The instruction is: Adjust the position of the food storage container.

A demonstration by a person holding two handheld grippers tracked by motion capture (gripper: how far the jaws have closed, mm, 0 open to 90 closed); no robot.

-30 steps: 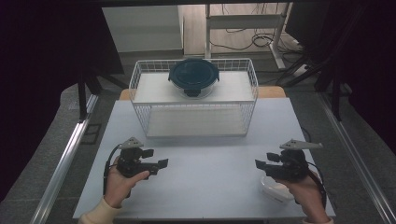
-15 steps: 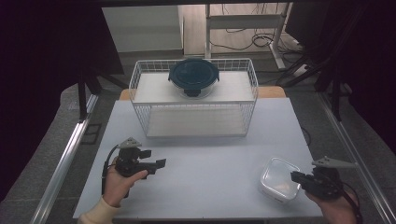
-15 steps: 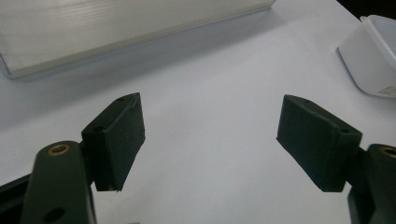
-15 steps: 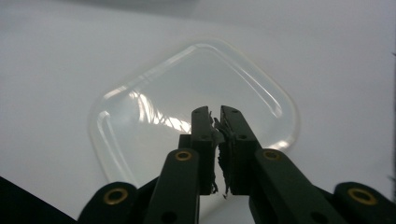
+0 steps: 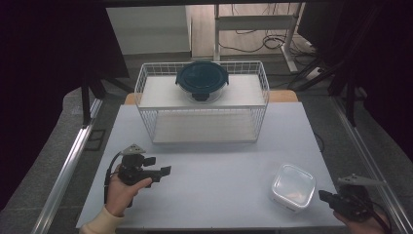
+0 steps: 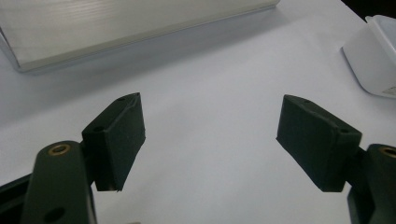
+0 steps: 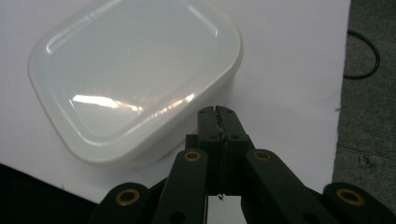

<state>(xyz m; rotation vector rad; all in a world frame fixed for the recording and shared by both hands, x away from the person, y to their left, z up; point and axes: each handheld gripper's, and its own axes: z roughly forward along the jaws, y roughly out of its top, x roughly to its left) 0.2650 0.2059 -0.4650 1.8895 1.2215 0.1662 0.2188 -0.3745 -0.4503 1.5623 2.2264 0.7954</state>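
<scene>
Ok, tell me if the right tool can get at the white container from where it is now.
Probably yes. The right tool sits just off the white container near the table's front right corner, nothing between them. Its jaws have just closed on nothing, so they must reopen to grasp it.

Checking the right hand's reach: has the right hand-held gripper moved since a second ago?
Yes. The right hand-held gripper has gone rightward toward the table's right front corner, uncovering the white lidded container; its jaws have just closed empty.

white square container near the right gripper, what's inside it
The white square plastic container has its glossy translucent lid on, so its contents cannot be seen. It sits on the white table.
</scene>
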